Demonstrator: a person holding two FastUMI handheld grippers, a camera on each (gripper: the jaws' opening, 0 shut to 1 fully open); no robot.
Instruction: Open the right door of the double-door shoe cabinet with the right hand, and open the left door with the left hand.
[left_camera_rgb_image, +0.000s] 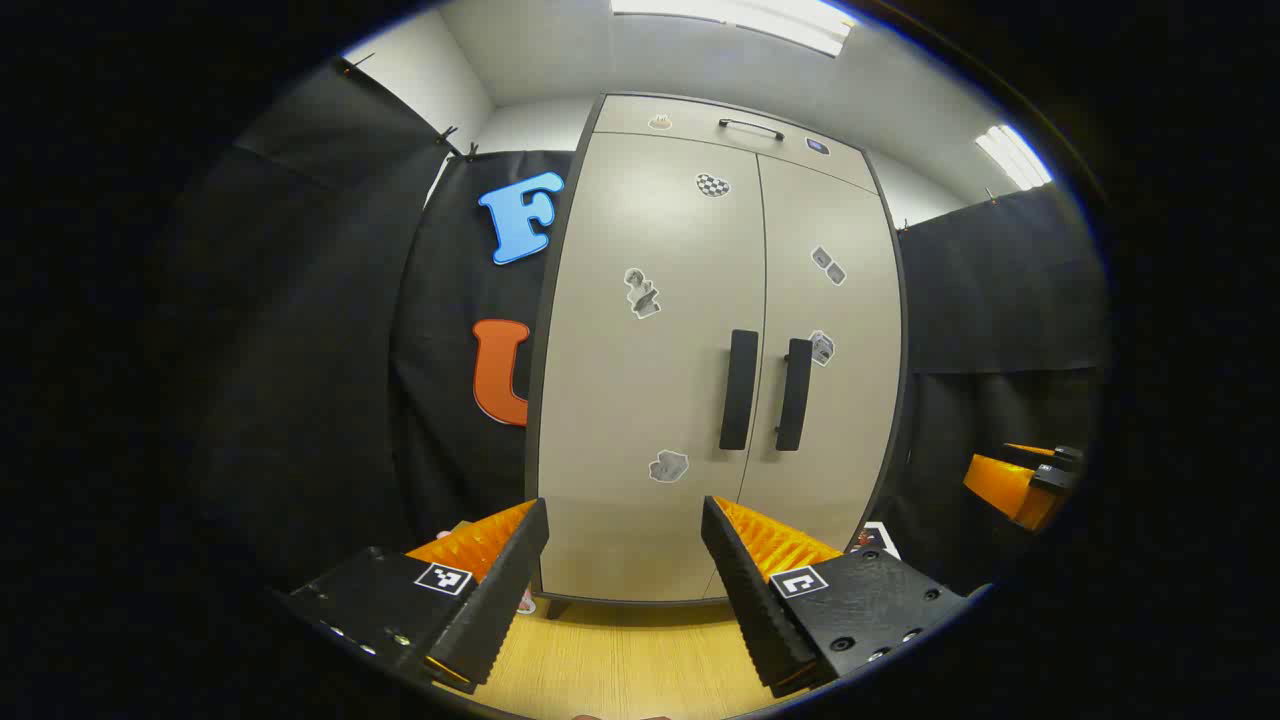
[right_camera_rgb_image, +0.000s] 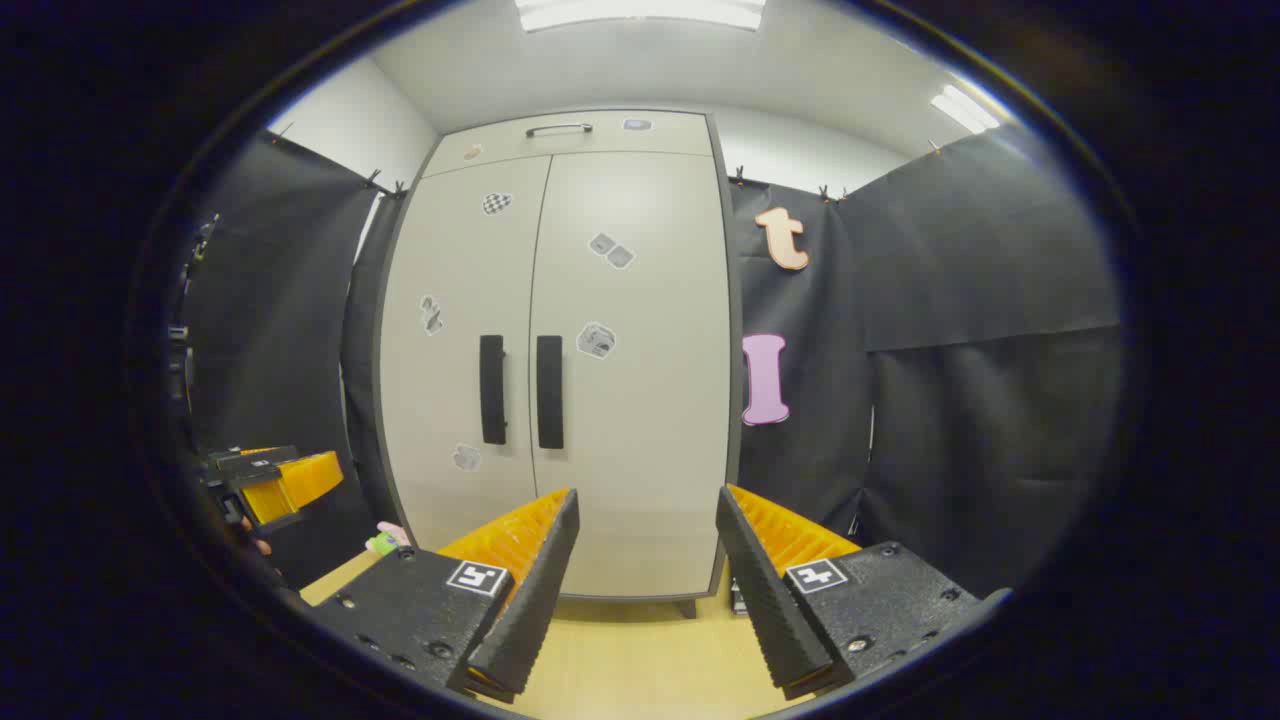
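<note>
- Right gripper (right_camera_rgb_image: 640, 560) hangs with jaws apart, empty, well short of the shoe cabinet (right_camera_rgb_image: 640, 400); left gripper (left_camera_rgb_image: 625, 570) likewise.
- Both doors look closed, handles side by side at mid-height.
- Risk: the right handle (right_camera_rgb_image: 549, 391) and left handle (left_camera_rgb_image: 739, 389) sit close, so a drifting reach could catch the wrong one.

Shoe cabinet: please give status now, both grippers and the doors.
Left gripper open, right gripper open, both short of the cabinet. Left door and right door shut, handles untouched. Nothing between fingers and handles.
</note>
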